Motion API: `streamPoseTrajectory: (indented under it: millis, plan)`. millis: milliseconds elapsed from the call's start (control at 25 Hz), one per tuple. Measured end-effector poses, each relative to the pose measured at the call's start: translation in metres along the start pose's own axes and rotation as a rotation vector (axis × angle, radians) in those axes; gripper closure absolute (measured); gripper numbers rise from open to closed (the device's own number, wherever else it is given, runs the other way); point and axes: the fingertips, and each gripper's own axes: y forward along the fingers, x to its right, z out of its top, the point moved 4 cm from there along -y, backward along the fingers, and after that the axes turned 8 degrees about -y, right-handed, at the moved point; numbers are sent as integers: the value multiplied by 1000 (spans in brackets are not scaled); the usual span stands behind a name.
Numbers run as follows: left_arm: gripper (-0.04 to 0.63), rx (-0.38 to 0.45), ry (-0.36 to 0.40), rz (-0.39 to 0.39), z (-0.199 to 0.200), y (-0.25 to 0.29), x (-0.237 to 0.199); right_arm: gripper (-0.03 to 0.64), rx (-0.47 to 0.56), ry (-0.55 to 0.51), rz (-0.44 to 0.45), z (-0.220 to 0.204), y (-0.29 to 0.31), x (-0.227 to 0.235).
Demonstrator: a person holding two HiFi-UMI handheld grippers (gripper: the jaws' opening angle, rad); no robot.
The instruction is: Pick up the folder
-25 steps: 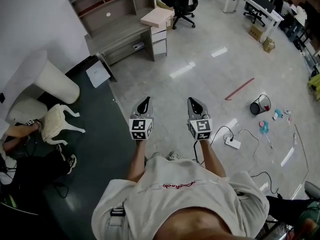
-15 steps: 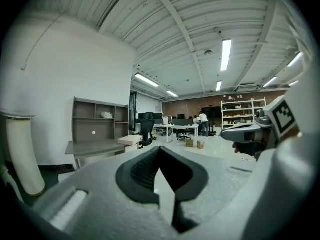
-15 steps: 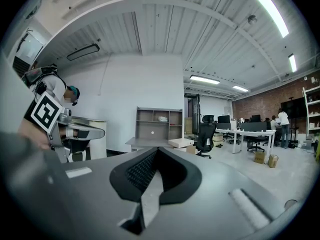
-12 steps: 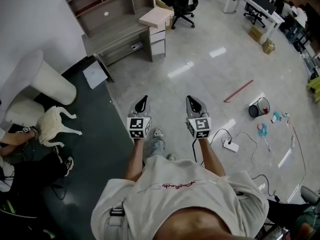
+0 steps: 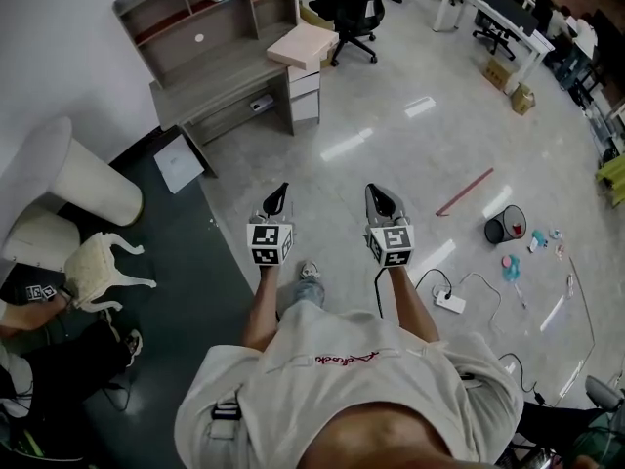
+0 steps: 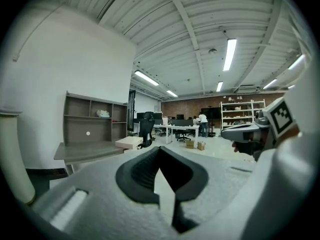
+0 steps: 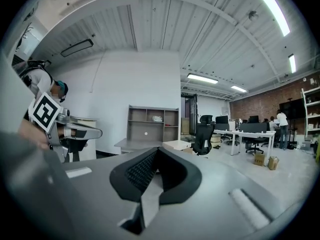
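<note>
Approach stage, by the look of it: a person holds the left gripper [image 5: 281,191] and right gripper [image 5: 374,193] side by side above an office floor [image 5: 391,135], each with jaws together, nothing between them and touching nothing. No folder can be picked out for certain. The likeliest candidate is a pale flat slab [image 5: 306,42] atop a drawer unit [image 5: 306,78] at 12 o'clock, well apart from both, beside the grey surface [image 5: 220,78] at 11 o'clock. The next move calls for closing in, parting one gripper's jaws and taking an edge.
</note>
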Motion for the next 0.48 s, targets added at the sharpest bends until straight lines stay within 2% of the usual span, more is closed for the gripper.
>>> streamPoseTrajectory:
  millis: [480]
  plan:
    - [595, -2, -19, -47, 49, 102, -92, 609, -7, -22, -21, 36, 139, 20]
